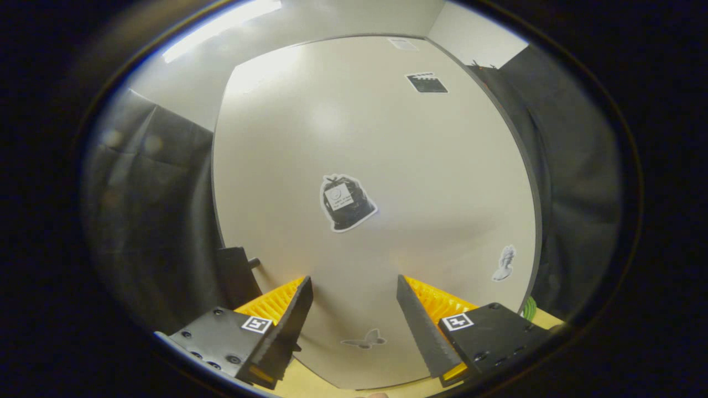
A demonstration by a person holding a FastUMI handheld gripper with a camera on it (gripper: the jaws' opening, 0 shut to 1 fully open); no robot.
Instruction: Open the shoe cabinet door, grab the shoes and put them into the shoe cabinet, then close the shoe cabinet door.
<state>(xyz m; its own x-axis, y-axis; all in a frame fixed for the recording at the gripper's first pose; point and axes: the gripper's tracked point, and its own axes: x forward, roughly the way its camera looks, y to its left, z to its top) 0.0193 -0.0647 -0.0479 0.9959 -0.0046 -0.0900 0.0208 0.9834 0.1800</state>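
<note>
The pale shoe cabinet door (387,138) stands close in front of me, its flat face spreading well beyond the fingers. It carries stickers: a black bag shape (347,202) in the middle, a small grey butterfly (365,339) low between the fingers, and a pale figure (504,263) to the right. My gripper (354,282) is open, its fingers spread wide just short of the door's lower part, with nothing between them. A dark block with a short peg (239,273) sits at the door's left edge, just beyond the left finger; I cannot tell whether it is the handle.
Black cloth (149,210) hangs to the left of the cabinet and more black cloth (575,182) to the right. A strip of light wooden floor (545,318) runs under the door's lower edge. A green cable (530,308) lies at the door's lower right corner.
</note>
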